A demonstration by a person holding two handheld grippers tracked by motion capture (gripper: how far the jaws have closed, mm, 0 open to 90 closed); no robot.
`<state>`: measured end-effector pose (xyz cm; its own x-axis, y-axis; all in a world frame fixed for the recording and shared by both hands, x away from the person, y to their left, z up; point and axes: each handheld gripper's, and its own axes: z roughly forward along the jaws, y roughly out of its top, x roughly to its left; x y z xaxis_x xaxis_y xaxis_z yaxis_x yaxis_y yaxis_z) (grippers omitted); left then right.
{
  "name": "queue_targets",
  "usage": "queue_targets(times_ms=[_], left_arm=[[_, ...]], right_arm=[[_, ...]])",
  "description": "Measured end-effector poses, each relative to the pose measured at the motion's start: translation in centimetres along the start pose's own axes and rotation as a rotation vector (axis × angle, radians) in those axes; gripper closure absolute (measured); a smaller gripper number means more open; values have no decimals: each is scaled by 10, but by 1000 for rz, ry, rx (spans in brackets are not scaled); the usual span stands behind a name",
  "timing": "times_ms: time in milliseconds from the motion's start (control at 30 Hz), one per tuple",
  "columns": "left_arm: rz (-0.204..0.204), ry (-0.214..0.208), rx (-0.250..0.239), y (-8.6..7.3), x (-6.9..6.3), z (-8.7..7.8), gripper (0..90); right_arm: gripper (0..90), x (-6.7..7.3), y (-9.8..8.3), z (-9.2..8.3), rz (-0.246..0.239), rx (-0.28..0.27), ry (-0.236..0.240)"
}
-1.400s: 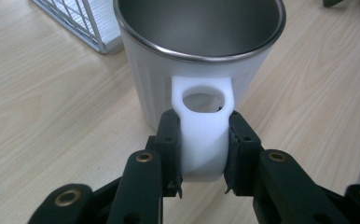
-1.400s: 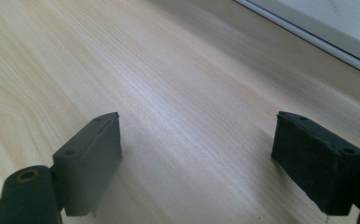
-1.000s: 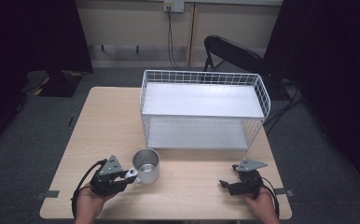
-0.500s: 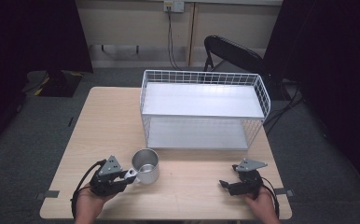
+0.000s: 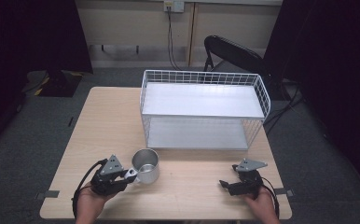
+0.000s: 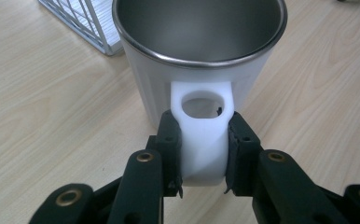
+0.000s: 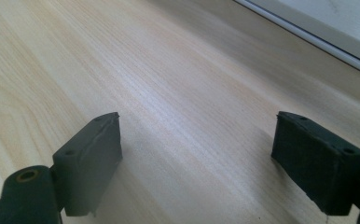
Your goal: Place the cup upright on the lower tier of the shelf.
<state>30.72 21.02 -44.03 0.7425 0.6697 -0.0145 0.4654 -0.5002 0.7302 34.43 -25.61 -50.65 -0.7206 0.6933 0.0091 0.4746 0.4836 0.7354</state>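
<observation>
Left gripper (image 6: 201, 154) fingers clamp the steel mug's (image 5: 145, 164) white handle (image 6: 204, 135), just in front of the wire rack (image 5: 204, 109); right gripper (image 7: 206, 154) fingers apart over bare counter (image 5: 192, 186).

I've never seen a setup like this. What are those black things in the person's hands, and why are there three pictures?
A person sits at a wooden table with a hand-held gripper in each hand. One camera looks down from above; two more ride on the grippers and look along their black fingers. On the table stand a white wire rack and a metal mug. The left gripper is closed on the mug's white handle, its fingers pressing both sides. The right gripper is open, holding nothing, low over bare wood.
</observation>
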Motion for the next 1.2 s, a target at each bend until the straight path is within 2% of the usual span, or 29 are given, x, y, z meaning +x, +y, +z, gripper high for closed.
queue_targets(times_ms=[133,367,600,933,1200], left_arm=[[-9,10,-23,0,0,-1,717],[2,48,-40,1,-3,-2,718],[-14,56,-79,2,-2,-7,719],[-3,72,-91,7,-5,-8,718],[23,78,-100,19,-10,-1,718]], right_arm=[[149,0,0,0,0,0,0],[148,0,0,0,0,0,0],[148,0,0,0,0,0,0],[149,0,0,0,-1,0,0],[149,0,0,0,0,0,0]])
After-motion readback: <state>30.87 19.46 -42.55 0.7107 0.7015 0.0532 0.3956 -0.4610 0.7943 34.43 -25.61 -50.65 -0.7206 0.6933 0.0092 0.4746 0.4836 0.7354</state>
